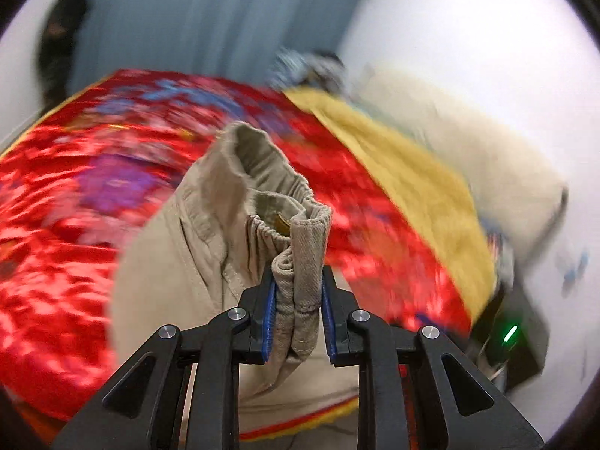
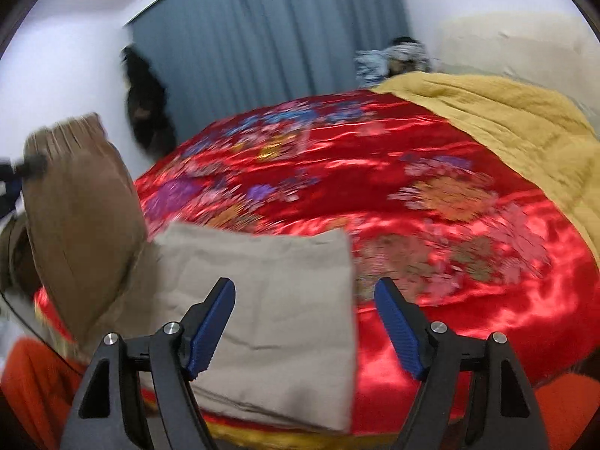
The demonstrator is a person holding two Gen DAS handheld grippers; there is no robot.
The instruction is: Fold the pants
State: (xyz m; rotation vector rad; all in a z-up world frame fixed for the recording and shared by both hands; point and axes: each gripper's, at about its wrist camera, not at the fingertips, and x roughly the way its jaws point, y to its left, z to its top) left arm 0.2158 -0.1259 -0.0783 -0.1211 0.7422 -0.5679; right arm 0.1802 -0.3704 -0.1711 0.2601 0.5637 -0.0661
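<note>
Beige pants (image 1: 180,262) are held up over a red floral bedspread (image 1: 56,206). My left gripper (image 1: 298,285) is shut on the bunched elastic waistband, which stands up in front of the camera. In the right wrist view the pants (image 2: 270,300) lie partly flat on the bedspread (image 2: 412,195), with the waist end (image 2: 78,202) lifted at the left by the other gripper. My right gripper (image 2: 303,300) is open and empty, just above the flat leg part.
A yellow blanket (image 2: 506,120) covers the bed's far right side. Blue curtains (image 2: 270,30) hang behind the bed. A bundle of clothes (image 2: 390,56) lies at the head end. A dark device with a green light (image 1: 512,333) sits beside the bed.
</note>
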